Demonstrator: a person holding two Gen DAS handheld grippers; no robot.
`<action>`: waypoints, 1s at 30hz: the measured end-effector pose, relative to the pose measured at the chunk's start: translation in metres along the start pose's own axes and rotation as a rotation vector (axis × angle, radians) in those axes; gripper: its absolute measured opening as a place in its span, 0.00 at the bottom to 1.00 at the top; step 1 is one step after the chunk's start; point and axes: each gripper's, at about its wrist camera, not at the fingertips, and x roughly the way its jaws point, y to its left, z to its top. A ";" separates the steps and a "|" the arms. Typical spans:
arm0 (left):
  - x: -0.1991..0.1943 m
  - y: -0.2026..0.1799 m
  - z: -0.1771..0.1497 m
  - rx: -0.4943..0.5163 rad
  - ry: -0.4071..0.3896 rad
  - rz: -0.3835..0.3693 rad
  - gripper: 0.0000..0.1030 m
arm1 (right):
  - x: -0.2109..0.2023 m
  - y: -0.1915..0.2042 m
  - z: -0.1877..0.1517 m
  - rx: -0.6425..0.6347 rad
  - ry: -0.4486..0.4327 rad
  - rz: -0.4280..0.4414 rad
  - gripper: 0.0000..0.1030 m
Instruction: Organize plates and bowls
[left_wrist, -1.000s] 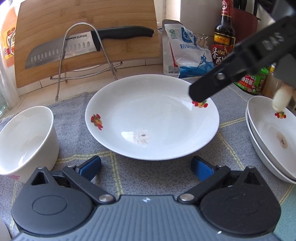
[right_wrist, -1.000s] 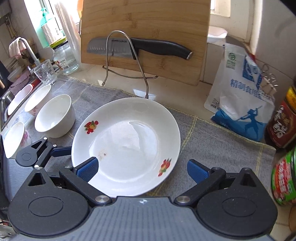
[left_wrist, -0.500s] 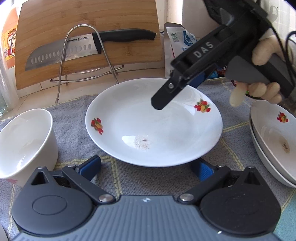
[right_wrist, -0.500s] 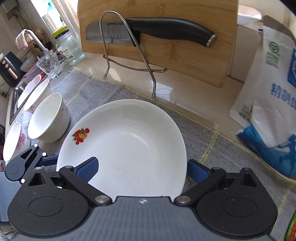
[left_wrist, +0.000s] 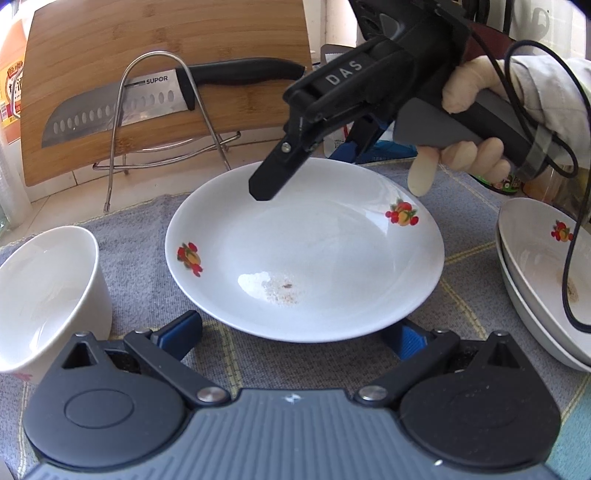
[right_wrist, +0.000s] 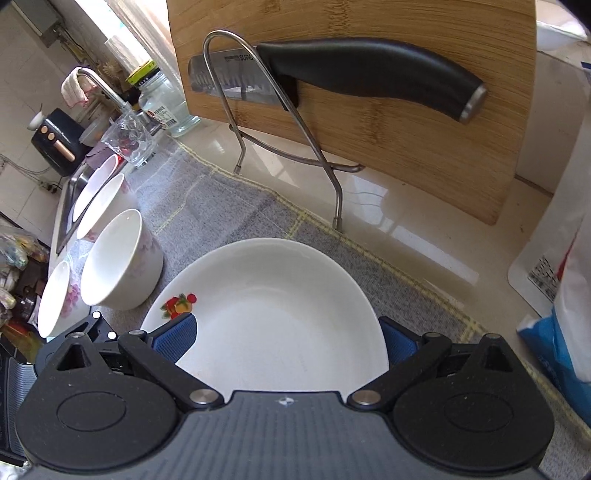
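Hovering: right gripper (left_wrist: 314, 155) over fruit-print plate (left_wrist: 303, 254), jaws spread | left gripper (left_wrist: 295, 338) near rim, jaws spread | glazed ceramic: stiff, slippery, breakable; pinch rim.

place: home kitchen | showing: knife (right_wrist: 332, 79) leaning on cutting board (right_wrist: 406, 110), faucet (right_wrist: 99, 83) standing over sink, bowls (right_wrist: 118, 258) sitting on counter

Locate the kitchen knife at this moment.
The kitchen knife lies level across the wire rack, against the upright wooden cutting board behind the flowered plate. In both wrist views it sits at the top, blade pointing left.
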 end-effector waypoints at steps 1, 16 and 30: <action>0.000 0.000 0.000 0.002 0.000 -0.001 1.00 | 0.000 -0.001 0.001 0.002 0.003 0.009 1.00; -0.003 -0.003 -0.001 0.045 -0.008 -0.008 0.92 | -0.003 -0.007 0.006 0.014 0.026 0.045 0.91; -0.007 -0.003 0.002 0.060 0.018 0.001 0.91 | -0.012 0.001 0.003 0.017 0.013 0.036 0.91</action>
